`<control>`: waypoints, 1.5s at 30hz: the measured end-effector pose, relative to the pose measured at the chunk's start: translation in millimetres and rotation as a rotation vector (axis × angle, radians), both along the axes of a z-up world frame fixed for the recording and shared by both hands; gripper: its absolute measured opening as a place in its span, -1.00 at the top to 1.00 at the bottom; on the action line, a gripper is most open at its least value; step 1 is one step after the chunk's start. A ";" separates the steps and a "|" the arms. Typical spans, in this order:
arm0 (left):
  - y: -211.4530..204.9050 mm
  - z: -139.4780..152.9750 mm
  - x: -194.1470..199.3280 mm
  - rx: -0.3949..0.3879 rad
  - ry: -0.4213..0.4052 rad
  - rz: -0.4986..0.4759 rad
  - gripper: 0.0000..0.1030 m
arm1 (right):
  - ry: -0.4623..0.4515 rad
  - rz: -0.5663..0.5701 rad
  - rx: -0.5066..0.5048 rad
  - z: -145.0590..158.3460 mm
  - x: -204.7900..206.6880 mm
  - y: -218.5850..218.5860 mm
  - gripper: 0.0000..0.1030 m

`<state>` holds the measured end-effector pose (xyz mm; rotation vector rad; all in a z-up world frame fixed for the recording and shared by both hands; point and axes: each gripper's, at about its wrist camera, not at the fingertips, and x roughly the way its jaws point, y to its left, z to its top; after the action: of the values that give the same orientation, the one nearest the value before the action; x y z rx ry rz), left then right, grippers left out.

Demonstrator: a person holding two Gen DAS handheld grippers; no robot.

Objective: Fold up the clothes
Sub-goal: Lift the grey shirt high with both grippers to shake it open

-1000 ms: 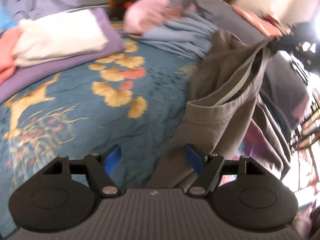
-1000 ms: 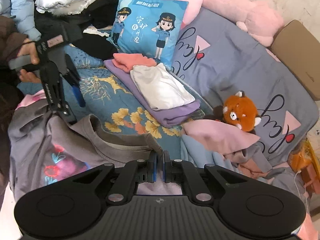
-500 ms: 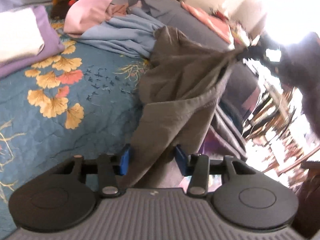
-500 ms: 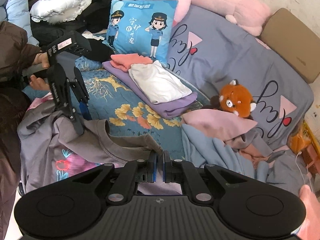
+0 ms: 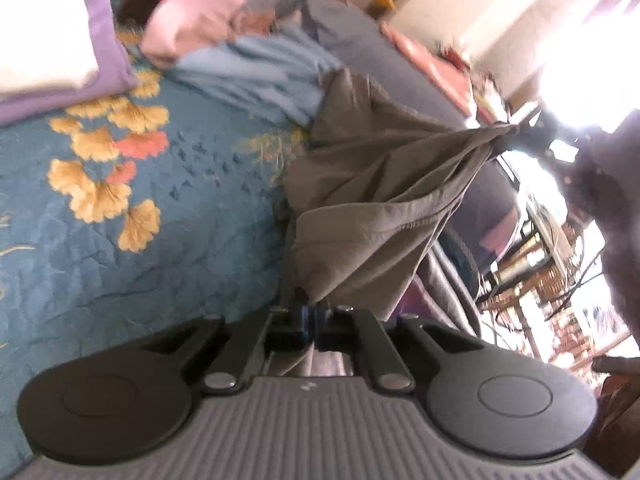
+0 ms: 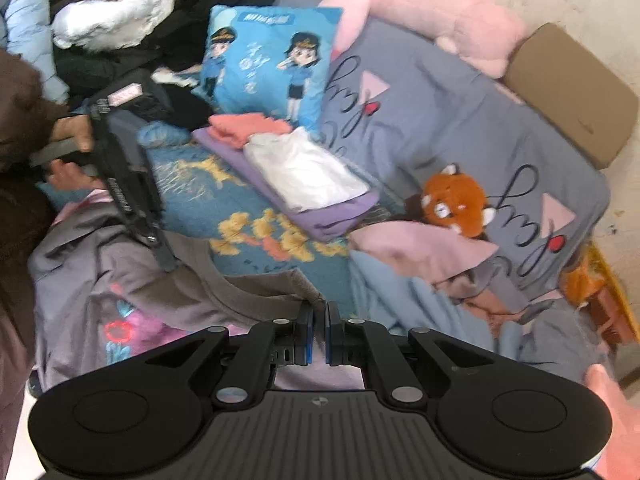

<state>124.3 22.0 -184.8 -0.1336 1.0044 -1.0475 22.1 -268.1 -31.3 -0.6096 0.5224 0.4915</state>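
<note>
A grey-brown T-shirt with a pink flower print hangs stretched at the near edge of the blue patterned bedspread. My left gripper is shut on one bunched edge of the shirt. My right gripper is shut on the shirt near its collar. In the left wrist view the right gripper shows as a dark shape pinching the far tip of the cloth. In the right wrist view the left gripper, held by a hand, touches the shirt's shoulder.
A folded stack of white, purple and coral clothes lies mid-bed. A light blue garment and a pink one lie crumpled by an orange plush. A blue cartoon pillow stands behind.
My left gripper has gone from open to shut on the shirt's edge. The shirt is now pulled taut between both grippers. The right gripper stayed shut on it.
</note>
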 end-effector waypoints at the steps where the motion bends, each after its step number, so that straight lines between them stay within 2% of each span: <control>1: 3.8 7.2 -5.5 -0.006 -0.025 0.029 0.96 | -0.019 -0.011 0.006 3.0 -1.2 -0.4 0.90; 6: 32.8 56.8 -25.4 -0.023 -0.132 0.289 0.96 | -0.140 -0.021 0.044 22.0 -4.2 11.0 0.90; 10: 42.6 105.7 -33.7 0.041 -0.242 0.435 0.96 | -0.260 -0.007 0.101 45.9 4.5 27.4 0.90; 12: 47.8 137.9 -39.0 0.070 -0.344 0.484 0.96 | -0.328 -0.021 0.127 62.0 10.5 34.0 0.90; 18: 72.0 246.4 -61.6 0.038 -0.576 0.586 0.95 | -0.528 -0.062 0.231 127.9 14.8 45.7 0.91; 22: 71.1 307.9 -83.5 0.040 -0.710 0.636 0.95 | -0.645 -0.067 0.265 170.1 6.3 54.5 0.91; 24: 68.6 332.2 -95.8 0.046 -0.770 0.663 0.95 | -0.702 -0.062 0.280 188.0 -0.9 58.2 0.91; 28: 71.1 373.4 -128.8 0.010 -0.882 0.716 0.95 | -0.815 -0.041 0.317 217.3 -26.1 62.3 0.91; 33: 79.7 426.8 -179.6 -0.042 -1.074 0.770 0.95 | -0.966 0.026 0.323 259.1 -62.2 65.9 0.91; 35: 82.3 451.2 -194.3 -0.055 -1.127 0.776 0.95 | -0.991 0.052 0.343 282.4 -70.4 63.2 0.91; 39: 87.9 496.7 -207.9 -0.079 -1.163 0.790 0.95 | -0.985 0.105 0.400 326.5 -76.2 58.3 0.90; 43: 86.8 525.2 -216.8 -0.072 -1.217 0.812 0.94 | -0.947 0.110 0.441 344.5 -70.2 58.3 0.89; 45: 84.1 528.0 -215.3 -0.050 -1.222 0.818 0.94 | -0.891 0.093 0.459 342.3 -56.9 58.3 0.89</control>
<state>-91.0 106.1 343.3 0.0671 -0.2195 -0.2430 -34.8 -209.8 311.0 -0.3537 -0.4592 0.3617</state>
